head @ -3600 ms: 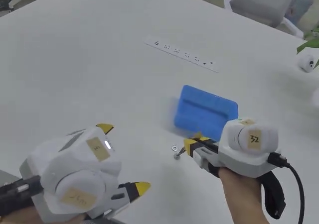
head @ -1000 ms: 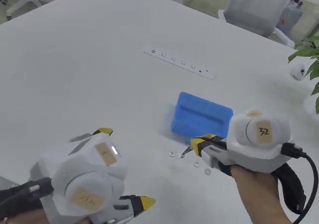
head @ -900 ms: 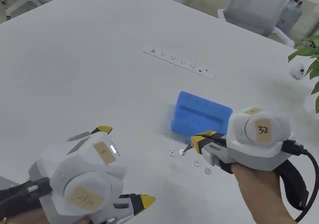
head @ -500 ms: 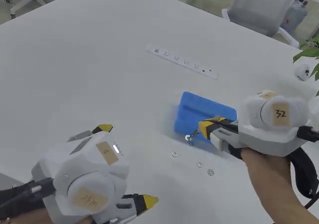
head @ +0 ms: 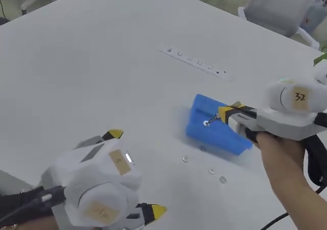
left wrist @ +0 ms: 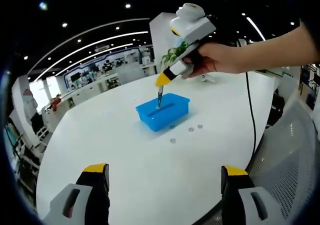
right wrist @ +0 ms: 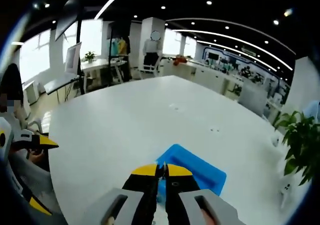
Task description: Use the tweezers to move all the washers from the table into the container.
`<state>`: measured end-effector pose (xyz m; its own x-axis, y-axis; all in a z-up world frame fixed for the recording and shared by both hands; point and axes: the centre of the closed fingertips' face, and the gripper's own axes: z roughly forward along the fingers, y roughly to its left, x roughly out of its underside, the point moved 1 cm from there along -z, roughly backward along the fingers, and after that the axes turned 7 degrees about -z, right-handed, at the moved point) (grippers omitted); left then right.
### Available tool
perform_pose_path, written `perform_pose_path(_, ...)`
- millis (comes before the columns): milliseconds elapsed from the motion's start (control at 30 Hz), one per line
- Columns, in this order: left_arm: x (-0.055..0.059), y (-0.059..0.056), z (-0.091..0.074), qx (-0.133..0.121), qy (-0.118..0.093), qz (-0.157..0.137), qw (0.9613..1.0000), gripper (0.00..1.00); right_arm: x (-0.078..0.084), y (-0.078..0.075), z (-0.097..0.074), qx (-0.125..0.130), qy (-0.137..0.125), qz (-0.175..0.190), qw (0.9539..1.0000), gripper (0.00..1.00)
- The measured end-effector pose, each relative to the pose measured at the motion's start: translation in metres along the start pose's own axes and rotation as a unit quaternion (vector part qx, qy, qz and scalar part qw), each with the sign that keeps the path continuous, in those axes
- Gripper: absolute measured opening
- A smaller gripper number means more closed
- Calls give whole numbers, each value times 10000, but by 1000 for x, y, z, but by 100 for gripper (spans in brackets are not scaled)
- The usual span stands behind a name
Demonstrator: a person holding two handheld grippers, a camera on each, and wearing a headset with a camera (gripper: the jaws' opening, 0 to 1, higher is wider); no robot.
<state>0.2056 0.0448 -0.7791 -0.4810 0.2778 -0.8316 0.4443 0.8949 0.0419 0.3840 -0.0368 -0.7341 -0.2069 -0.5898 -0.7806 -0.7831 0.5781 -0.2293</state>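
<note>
Grips tweezers (head: 212, 119) in right hand-held gripper (head: 225, 111), jaws pressed tight on them, sticker (head: 300, 97) reading "32". Pinches one washer (head: 206, 123) at tweezer tip over blue container (head: 219, 140). Leaves three washers (head: 211, 171) on worktop (head: 102, 61) at container's 6 o'clock. Holds left hand-held gripper (head: 135, 172) wide apart, empty, label unreadable.

The table (head: 102, 61) is white, smooth and matt. Right of centre, the container (head: 219, 138) looks like blue plastic with a soft sheen. Below it, the washers (head: 185, 159) glint like bare metal. The left gripper (head: 136, 173) and right gripper (head: 223, 111) have matt white plastic shells with paper labels (head: 300, 97). The tweezers (head: 210, 120) look like thin bright metal.
</note>
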Motion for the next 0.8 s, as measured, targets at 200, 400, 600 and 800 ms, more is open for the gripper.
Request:
perform_pose_path(200, 5, 1, 1, -57, 133, 92, 9999, 94, 10, -4, 21, -17, 137, 191, 9997, 0)
perform_pose_path(400, 8, 2, 3, -56, 225, 117, 9997, 93, 12, -5, 33, -49, 162, 457, 9988, 1)
perform_pose_path(600, 7, 3, 2, -81, 218, 107, 9997, 92, 18, -1, 46, -71, 300, 438, 9986, 1)
perform_pose_path(800, 9, 3, 3, -90, 264, 159, 9995, 91, 24, -2, 55, -20, 345, 409, 9986, 1)
